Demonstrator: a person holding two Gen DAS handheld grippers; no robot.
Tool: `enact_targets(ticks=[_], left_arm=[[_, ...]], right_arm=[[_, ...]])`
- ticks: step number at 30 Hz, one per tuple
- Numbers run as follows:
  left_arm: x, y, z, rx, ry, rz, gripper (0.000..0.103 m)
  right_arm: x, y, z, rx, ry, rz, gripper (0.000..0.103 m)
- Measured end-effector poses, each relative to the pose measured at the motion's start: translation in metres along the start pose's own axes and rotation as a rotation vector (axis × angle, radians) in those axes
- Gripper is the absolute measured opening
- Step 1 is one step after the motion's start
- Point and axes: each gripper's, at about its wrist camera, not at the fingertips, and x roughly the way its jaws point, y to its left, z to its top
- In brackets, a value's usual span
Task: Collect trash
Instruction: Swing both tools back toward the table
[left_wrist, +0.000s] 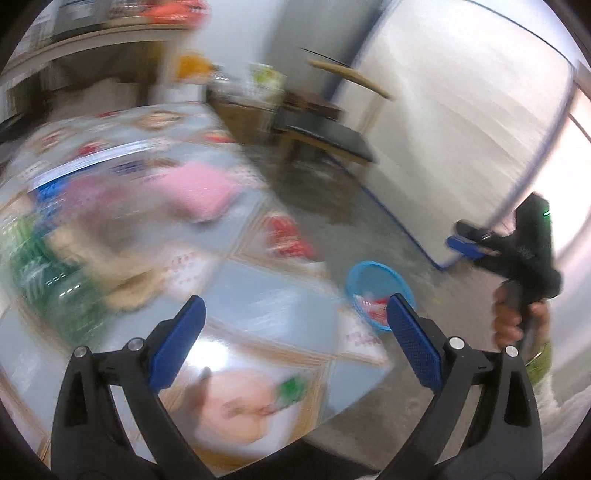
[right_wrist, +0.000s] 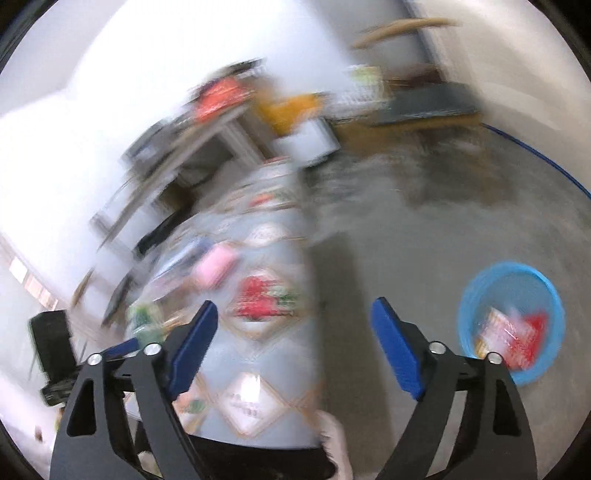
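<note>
Both the left tongs (left_wrist: 295, 332) and the right tongs (right_wrist: 293, 339) stand wide apart and hold nothing, so the step in hand looks like a swing back from the blue basket (right_wrist: 554, 295), on the floor at lower right of the right wrist view with wrappers already inside, toward the counter (left_wrist: 258, 280) for another piece. The likeliest next pick is the red wrapper (right_wrist: 264, 295), flat on the counter at mid-frame just beyond the tongs. Blur hides its long axis and heading.
</note>
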Motion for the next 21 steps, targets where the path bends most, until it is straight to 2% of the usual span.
enact_targets(ticks=[4,9,14,17,21], left_arm=[[-0.037,0.056,-0.02,-0.099,-0.067,0.108,0.094],[-0.061,0.1,-0.035,-0.205,-0.152,0.18,0.095],[-0.07,0.132,-0.045,-0.277,-0.17,0.17,0.095],[-0.073,0.14,-0.049,-0.287,-0.171,0.156,0.094],[-0.069,0.15,-0.054,-0.286,-0.174,0.139,0.095]], right_arm=[[0.065,0.089,0.018,-0.178,0.122,0.16,0.089],[0.15,0.181,0.028,-0.354,0.284,0.245,0.092],[0.241,0.248,0.033,-0.507,0.394,0.175,0.092],[0.279,0.266,0.032,-0.565,0.468,0.156,0.092],[0.31,0.266,0.034,-0.57,0.536,0.125,0.092]])
